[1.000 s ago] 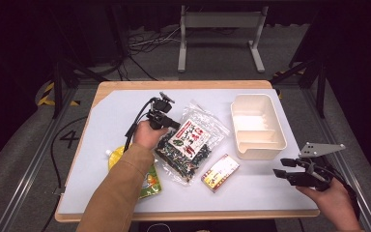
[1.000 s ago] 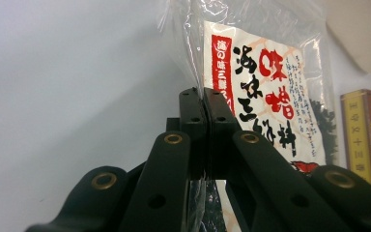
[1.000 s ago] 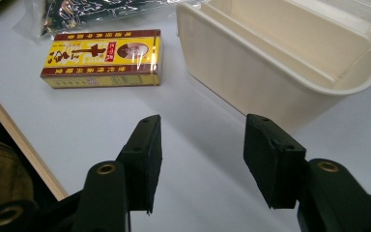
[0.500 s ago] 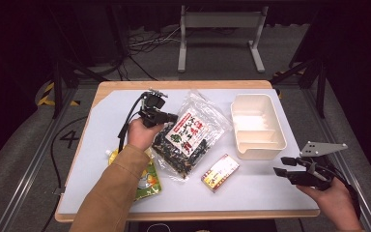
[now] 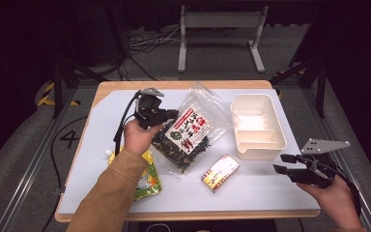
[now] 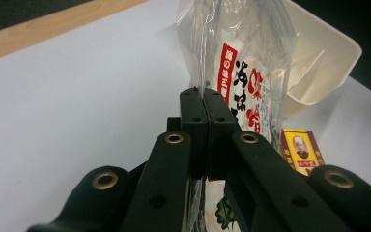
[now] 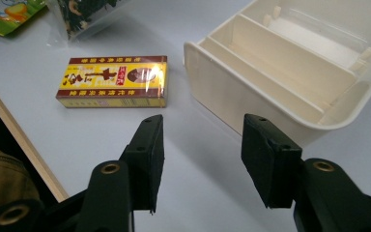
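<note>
In the high view, nearest the bottom edge, the right hand-held gripper (image 5: pixel 284 163) hovers at the lower right beyond the table's (image 5: pixel 270 193) edge, its jaws standing partly apart with nothing between them; in its own view they point at the bare table between the small yellow box (image 7: pixel 113 80) and the cream tray (image 7: pixel 265 92). Left of centre, the green pouch (image 5: pixel 147 176) lies flat near the front edge, partly under the person's sleeve (image 5: pixel 108 198).

Farther up, in the middle of the frame, the left hand-held gripper (image 5: pixel 173 115) is shut tight on the clear edge of the seaweed bag (image 5: pixel 186 133). In the left gripper view the pads meet on the film along the bag's side, and the bag hangs tilted, raised at that edge with its lower end toward the table, just left of the tray (image 5: pixel 257 126).

The bag looks light and limp: thin crinkly plastic with loose dry contents that will slump to the low end. The film is slippery and can slide out of a pinch or tear if jerked. The best hold is the flat sealed margin, where two layers lie together and nothing crushable sits between the pads. The dark leaves inside look brittle, so squeezing the body should be avoided.
</note>
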The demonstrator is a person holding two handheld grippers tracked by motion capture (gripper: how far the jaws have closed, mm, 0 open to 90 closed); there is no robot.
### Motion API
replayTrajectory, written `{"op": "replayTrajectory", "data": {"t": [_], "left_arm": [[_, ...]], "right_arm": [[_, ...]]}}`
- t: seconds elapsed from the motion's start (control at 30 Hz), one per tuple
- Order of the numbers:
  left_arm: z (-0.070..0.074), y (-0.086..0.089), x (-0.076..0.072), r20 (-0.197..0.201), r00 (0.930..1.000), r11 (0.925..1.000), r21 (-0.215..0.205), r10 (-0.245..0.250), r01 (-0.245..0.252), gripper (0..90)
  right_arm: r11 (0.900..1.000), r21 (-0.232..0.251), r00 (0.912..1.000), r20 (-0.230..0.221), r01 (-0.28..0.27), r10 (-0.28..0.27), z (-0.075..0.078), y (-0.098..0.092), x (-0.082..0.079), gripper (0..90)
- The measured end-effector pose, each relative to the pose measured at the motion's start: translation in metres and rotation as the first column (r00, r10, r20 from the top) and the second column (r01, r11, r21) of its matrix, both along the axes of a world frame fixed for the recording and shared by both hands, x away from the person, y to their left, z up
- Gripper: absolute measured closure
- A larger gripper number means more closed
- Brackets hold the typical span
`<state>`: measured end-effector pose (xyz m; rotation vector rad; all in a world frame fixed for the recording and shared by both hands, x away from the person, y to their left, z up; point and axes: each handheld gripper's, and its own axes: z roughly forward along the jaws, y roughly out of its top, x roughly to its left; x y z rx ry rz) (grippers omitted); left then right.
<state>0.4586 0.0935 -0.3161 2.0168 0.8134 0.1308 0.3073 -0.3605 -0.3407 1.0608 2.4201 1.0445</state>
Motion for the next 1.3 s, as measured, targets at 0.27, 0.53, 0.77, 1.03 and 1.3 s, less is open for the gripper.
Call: {"op": "replayTrajectory", "data": {"t": [0.27,0.53,0.77,1.03,1.3], "left_arm": [[0.011,0.006,-0.014,0.039,0.9991,0.998,-0.06,-0.016,0.019,89.7],[0.015,0.011,-0.032,0.075,0.997,0.9934,-0.112,-0.018,0.026,89.7],[0.016,0.014,-0.044,0.105,0.9942,0.9927,-0.115,-0.023,0.035,89.7],[0.012,0.017,-0.054,0.119,0.9927,0.9888,-0.144,-0.022,0.039,89.7],[0.012,0.018,-0.058,0.131,0.991,0.9856,-0.161,-0.029,0.05,89.7]], "right_arm": [[0.999,0.027,0.9997,0.02,-0.018,0.017,0.005,0.009,0.003,50.4],[0.998,0.031,0.9985,0.028,-0.048,0.048,0.01,0.024,0.009,50.4],[0.998,0.055,0.9991,0.005,-0.041,0.041,0.014,0.032,0.015,49.8],[0.995,0.081,0.9982,0.009,-0.061,0.06,0.018,0.045,0.024,49.6],[0.987,0.13,0.9959,0.013,-0.09,0.089,0.024,0.064,0.037,48.2]]}}
